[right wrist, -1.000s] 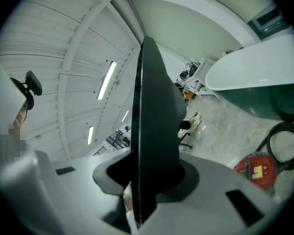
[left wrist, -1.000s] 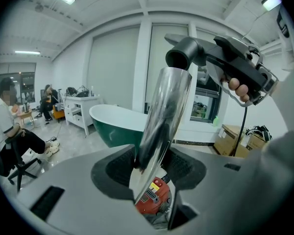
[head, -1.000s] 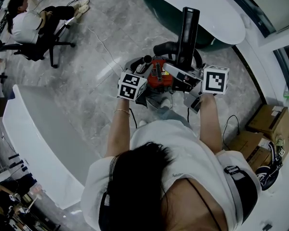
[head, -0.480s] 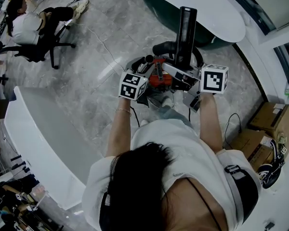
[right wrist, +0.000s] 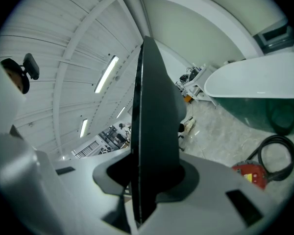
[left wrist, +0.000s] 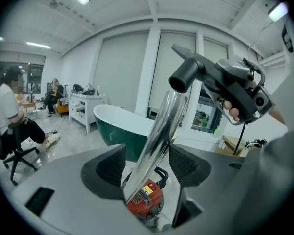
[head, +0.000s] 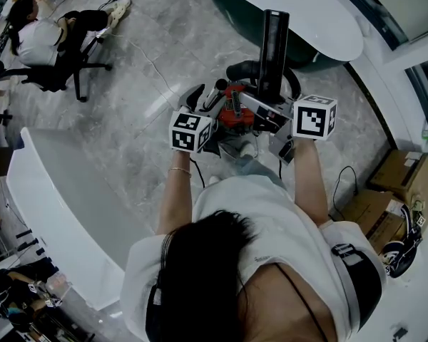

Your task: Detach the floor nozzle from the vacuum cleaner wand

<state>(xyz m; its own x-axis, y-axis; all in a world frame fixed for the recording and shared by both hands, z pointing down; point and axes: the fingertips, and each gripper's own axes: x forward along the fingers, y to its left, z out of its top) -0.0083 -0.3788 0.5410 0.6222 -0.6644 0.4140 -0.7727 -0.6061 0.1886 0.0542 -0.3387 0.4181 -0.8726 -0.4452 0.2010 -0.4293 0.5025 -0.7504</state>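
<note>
As the fingers of your left gripper (left wrist: 148,156) have just been opening, loose around the one wand (left wrist: 161,126), your right gripper (right wrist: 149,174) clenches the one floor nozzle (right wrist: 154,106).

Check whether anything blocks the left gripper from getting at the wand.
Nothing visible does. The chrome wand runs straight between the pads of the left gripper, whose jaws have just been opening and now stand open around it. The right gripper is clamped on the black floor nozzle.
</note>
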